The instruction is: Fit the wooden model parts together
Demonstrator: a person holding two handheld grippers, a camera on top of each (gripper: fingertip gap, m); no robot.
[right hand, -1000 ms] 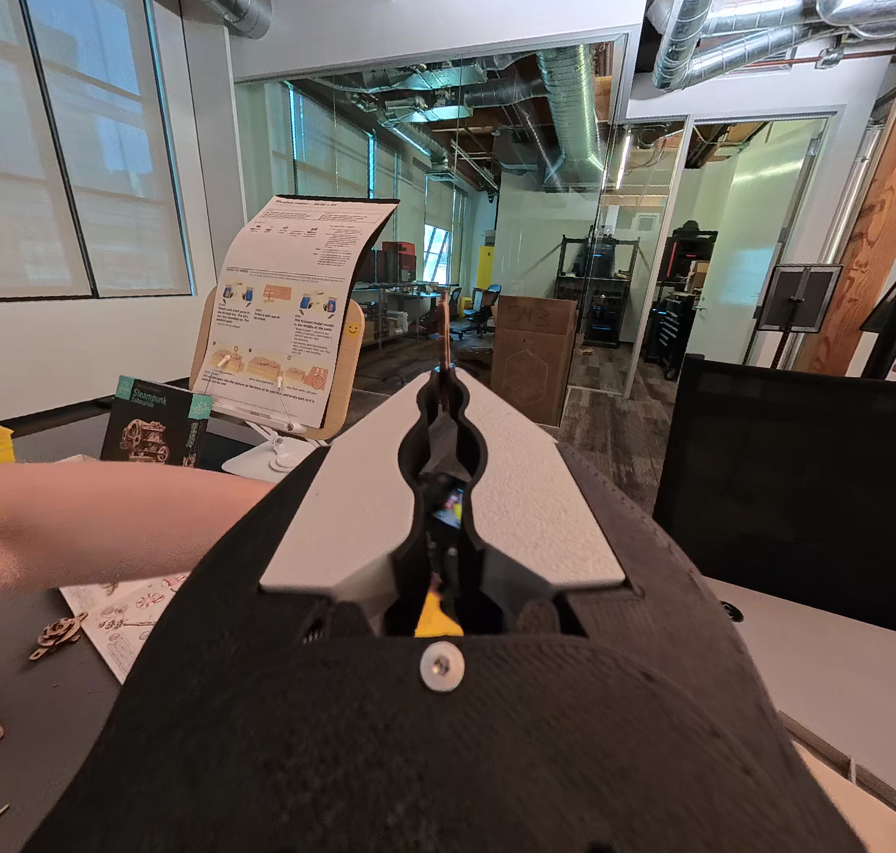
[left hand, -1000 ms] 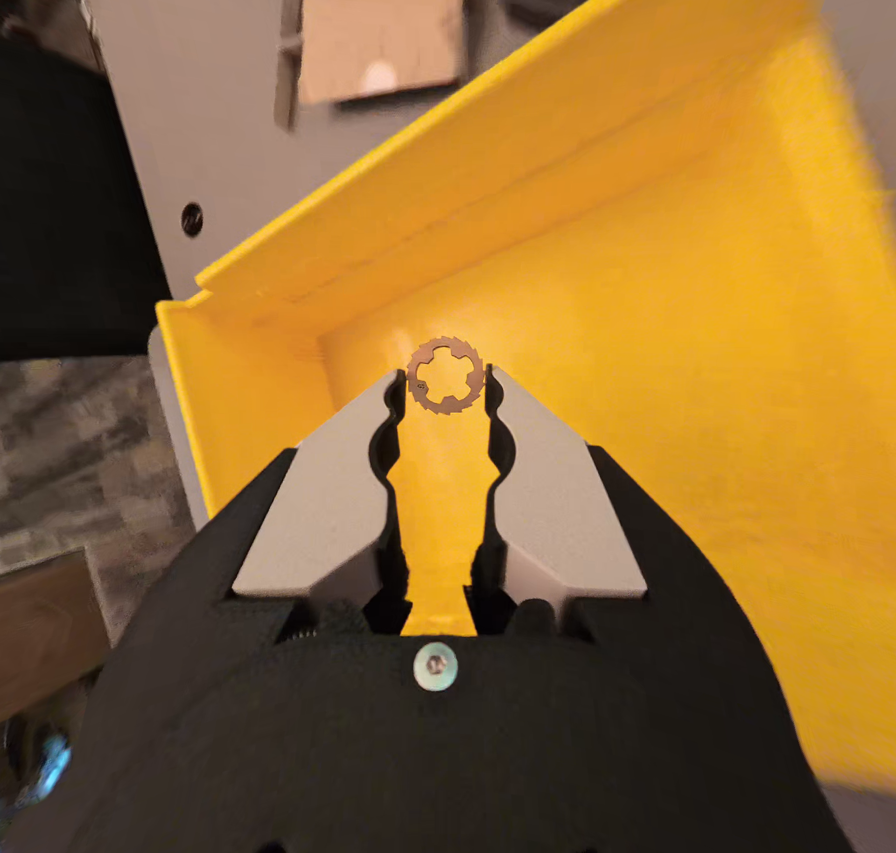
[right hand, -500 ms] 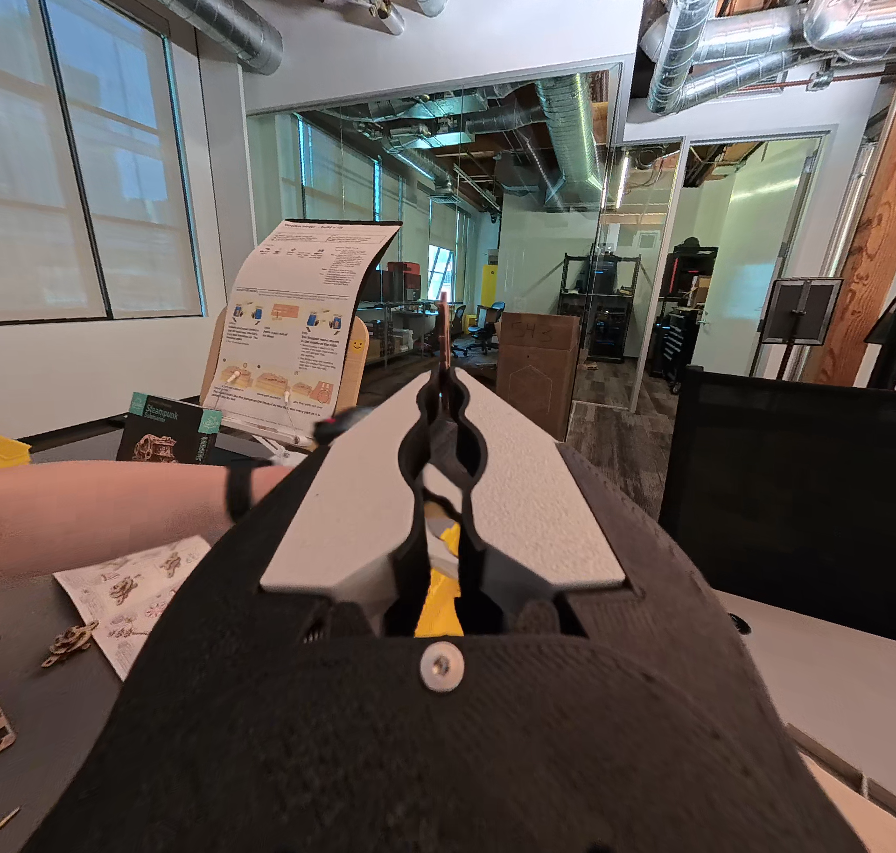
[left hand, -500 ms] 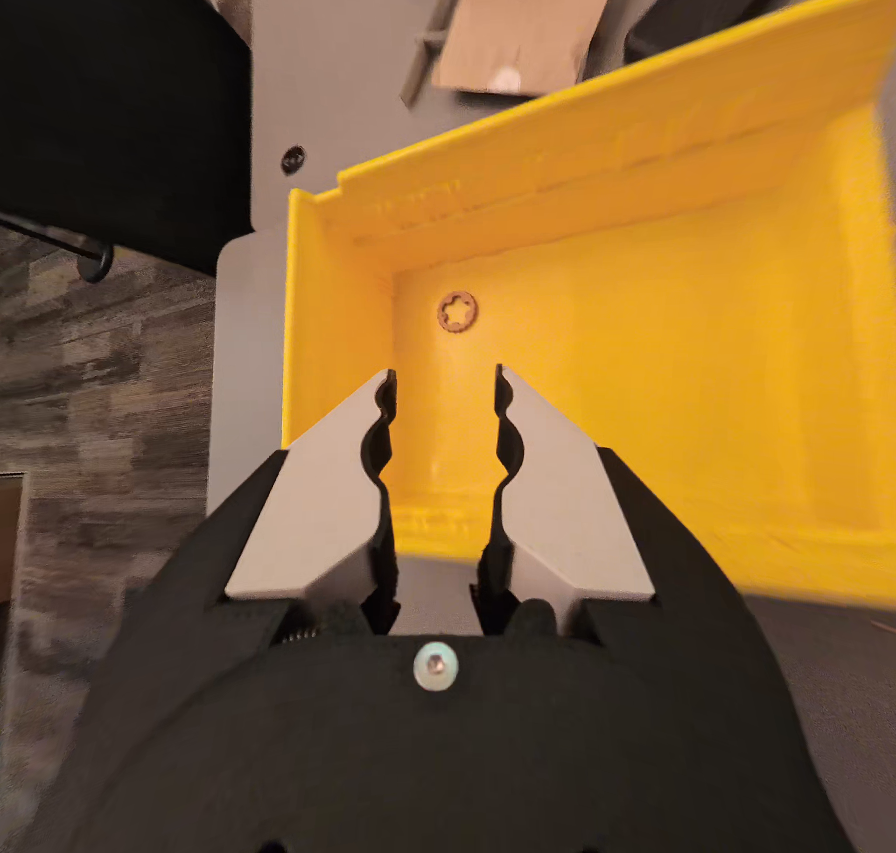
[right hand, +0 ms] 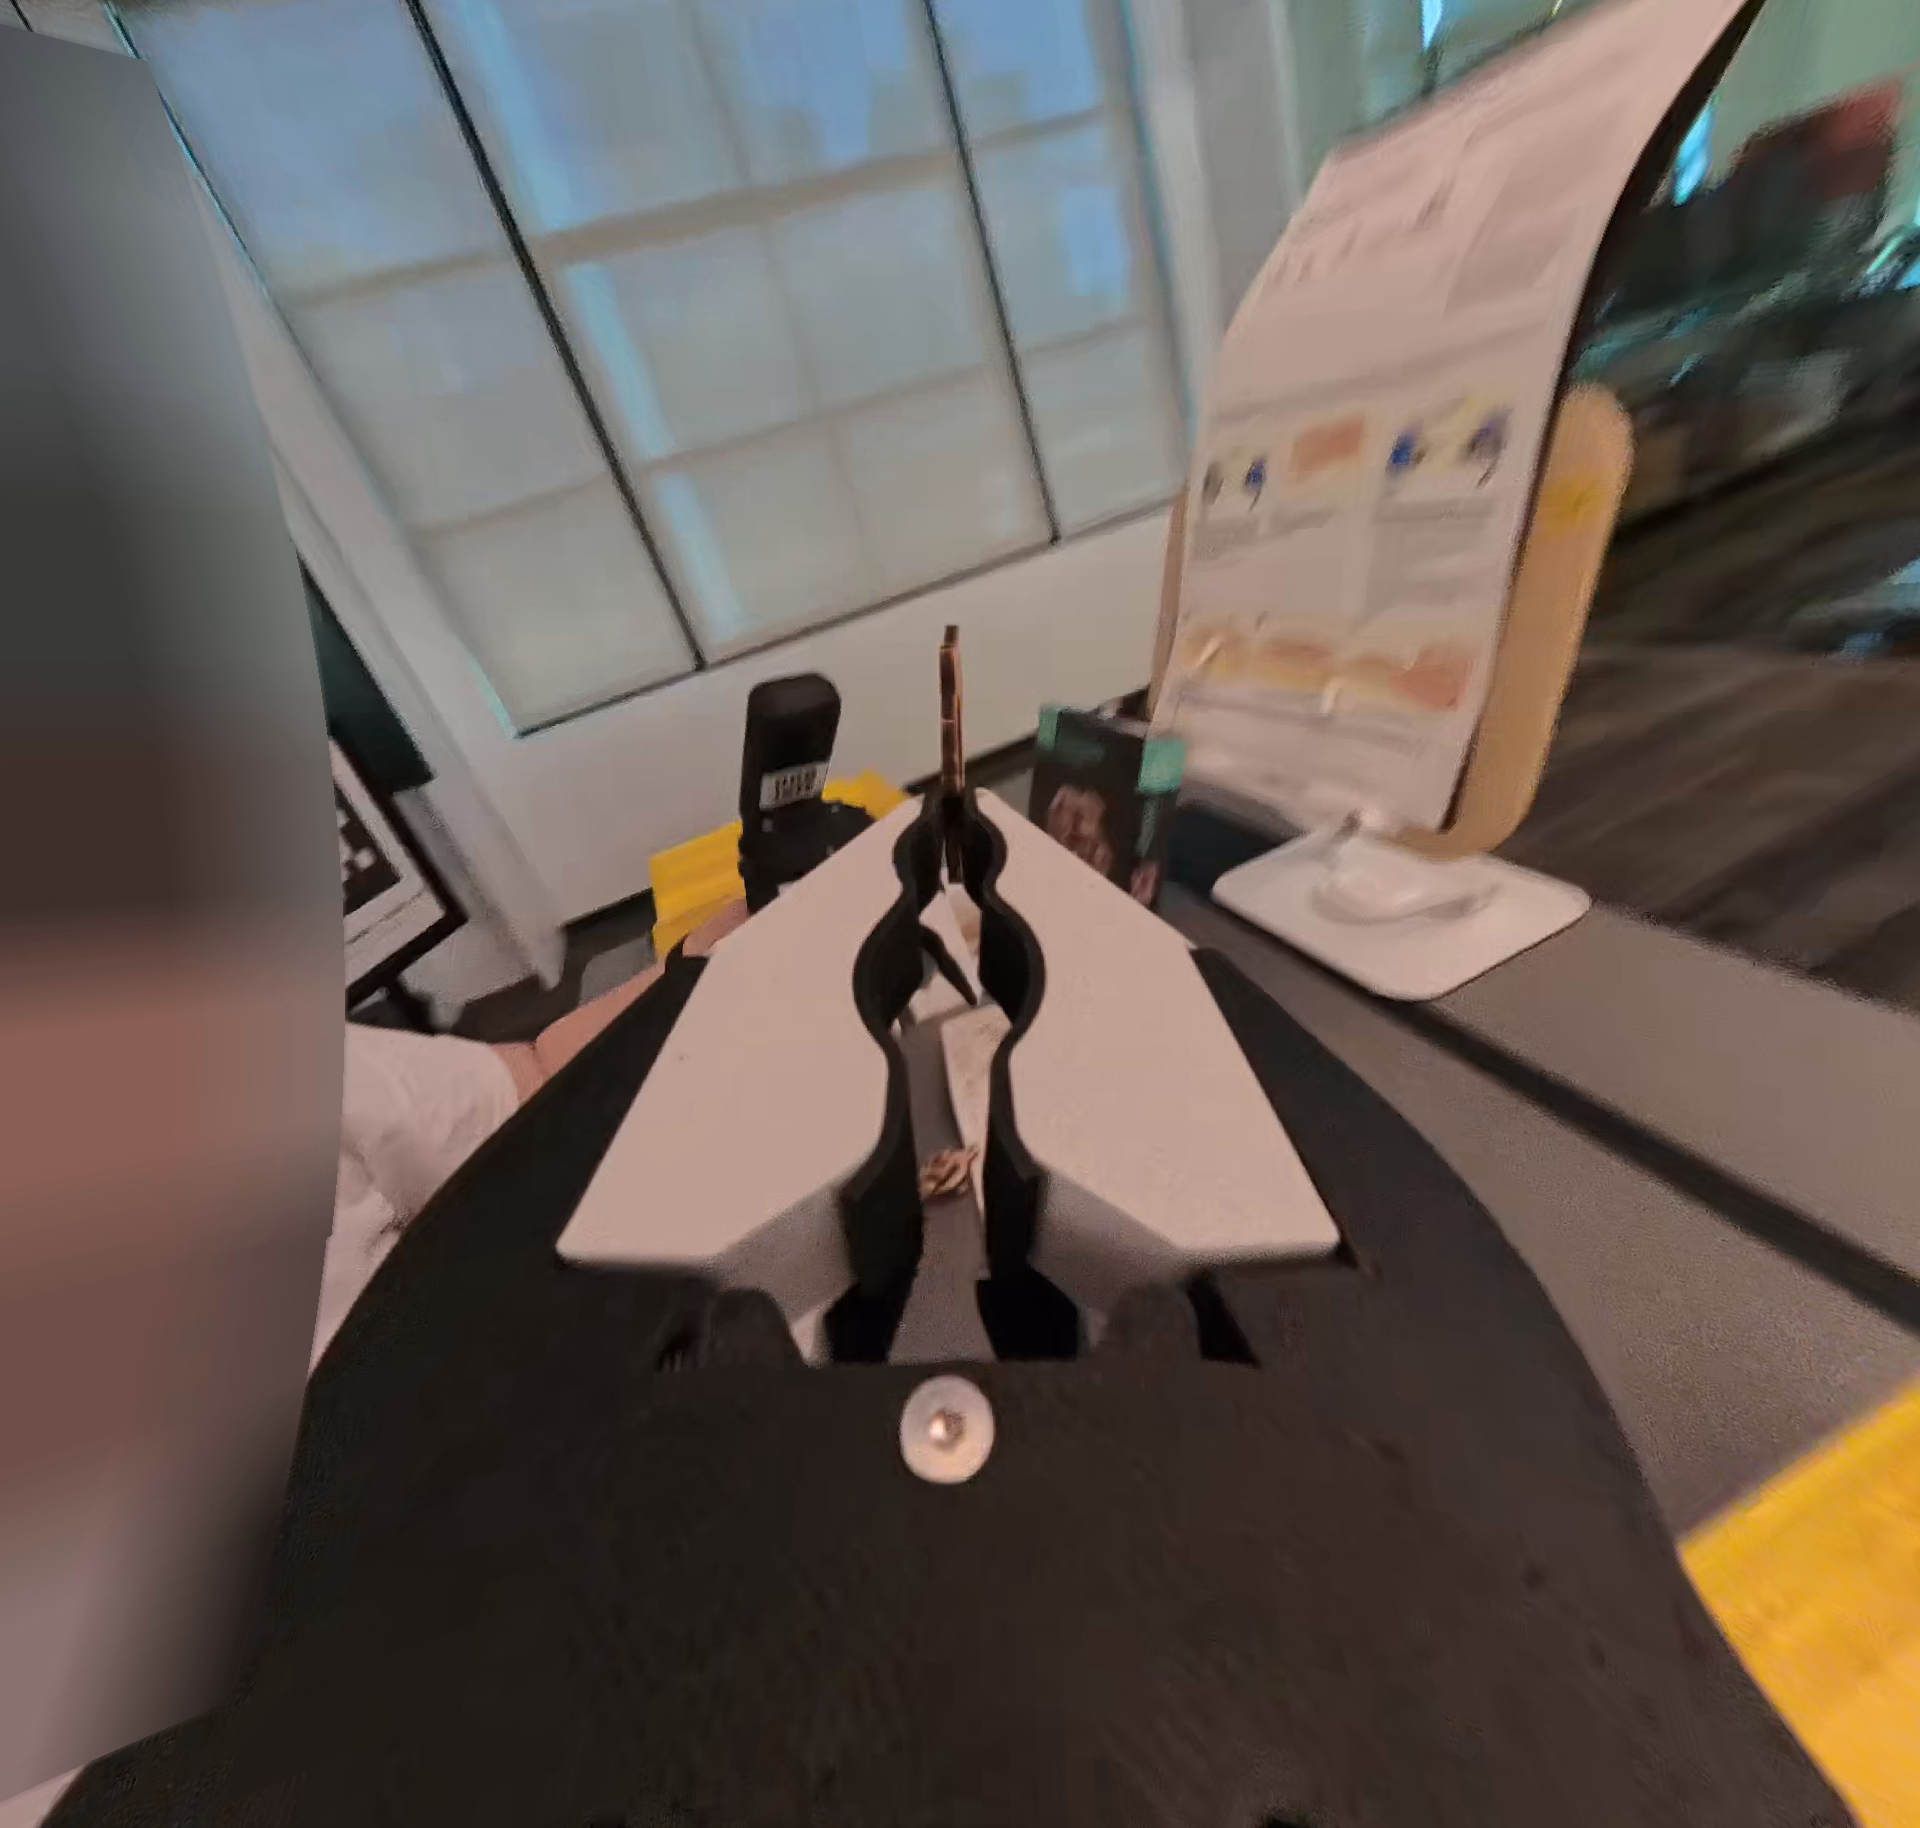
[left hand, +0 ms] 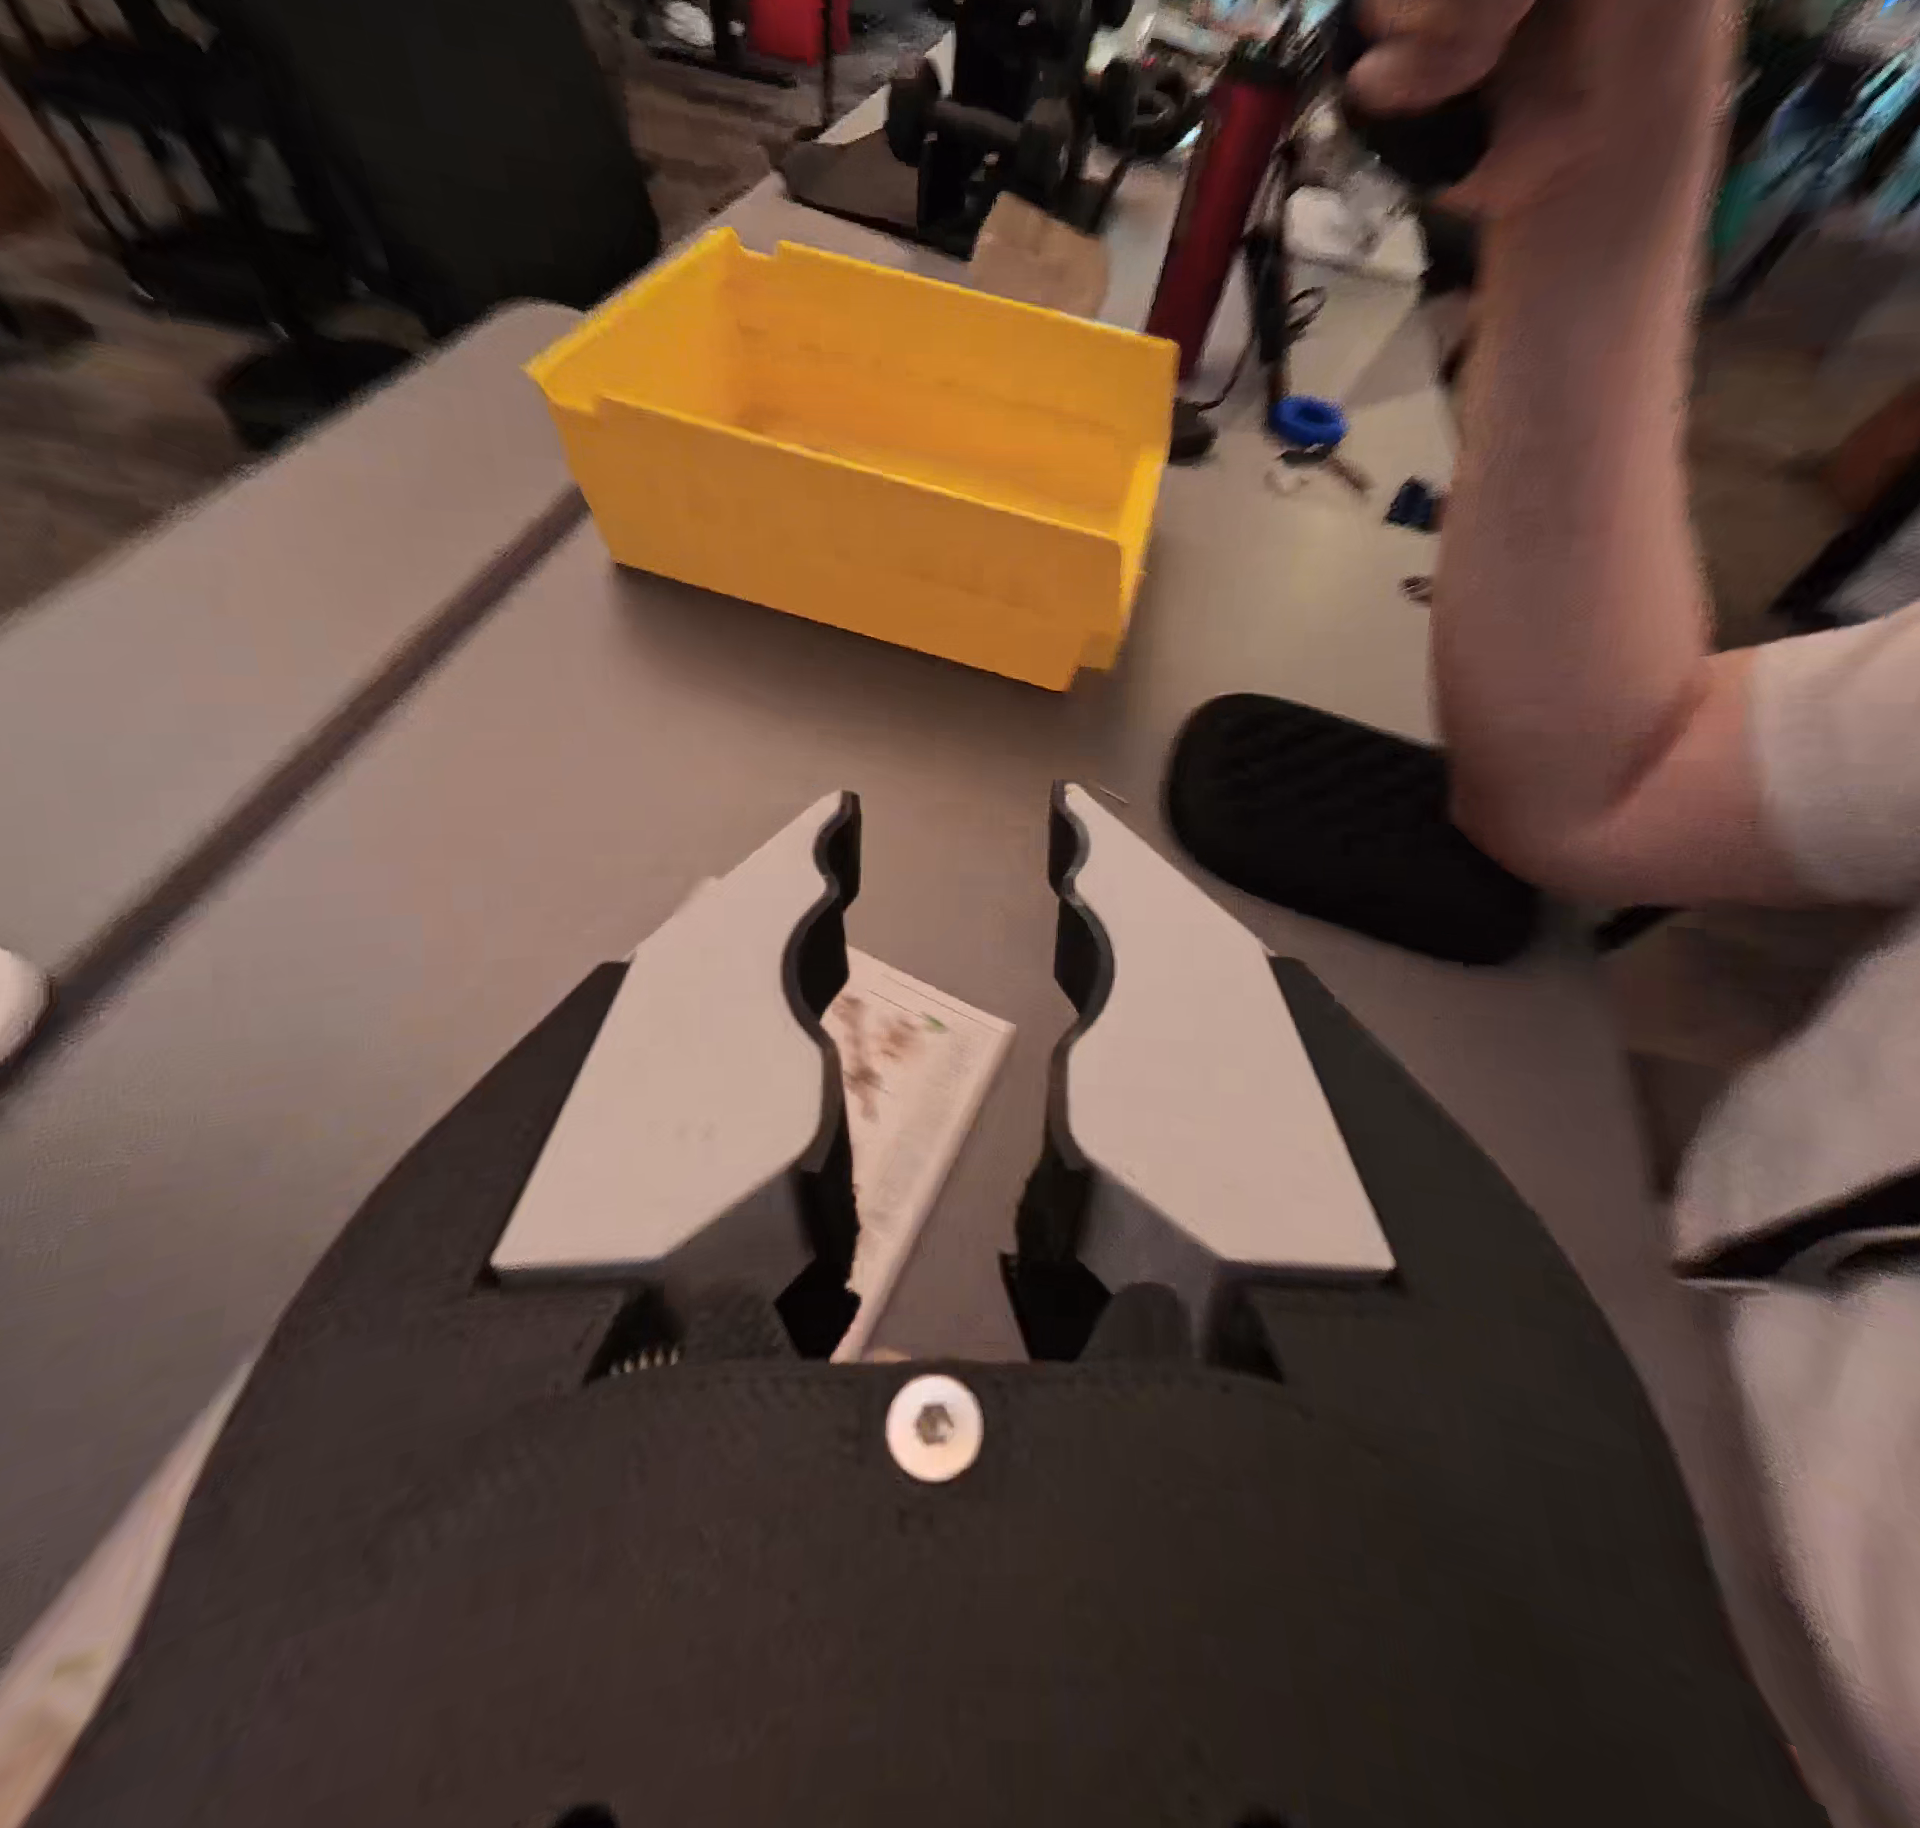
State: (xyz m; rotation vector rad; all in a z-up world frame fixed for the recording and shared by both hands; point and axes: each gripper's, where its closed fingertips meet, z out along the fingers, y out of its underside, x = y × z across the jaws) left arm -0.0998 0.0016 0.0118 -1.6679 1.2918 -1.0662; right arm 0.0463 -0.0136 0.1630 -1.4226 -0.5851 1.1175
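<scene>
**A:** The right hand-held gripper is pinching a thin wooden part right at its tips. The part is standing edge-on to the camera, long axis running straight up out of the tips, top end pointing up and away from the surface. The jaws are looking clamped tight on it.

**B:** And the left hand-held gripper?

**A:** It's sitting with jaws spread and nothing between them, hovering over the surface. A printed sheet is lying right under its fingers, and the yellow bin is sitting ahead of it, slightly to its left, well apart. I can't see down into the bin from here, so I'm not saying what's in it.

**B:** So which one's closer to a mate for that part?

**A:** I'm guessing the right one. Through the gap between its fingers a small wooden piece is lying on the surface, below and back toward its body. I can't tell its orientation, too small and blurry. If that's the partner, the held part's long axis is pointing up and away from it, so the gripper is going to need tipping down. The arm is raised off to the left gripper's right.
</scene>
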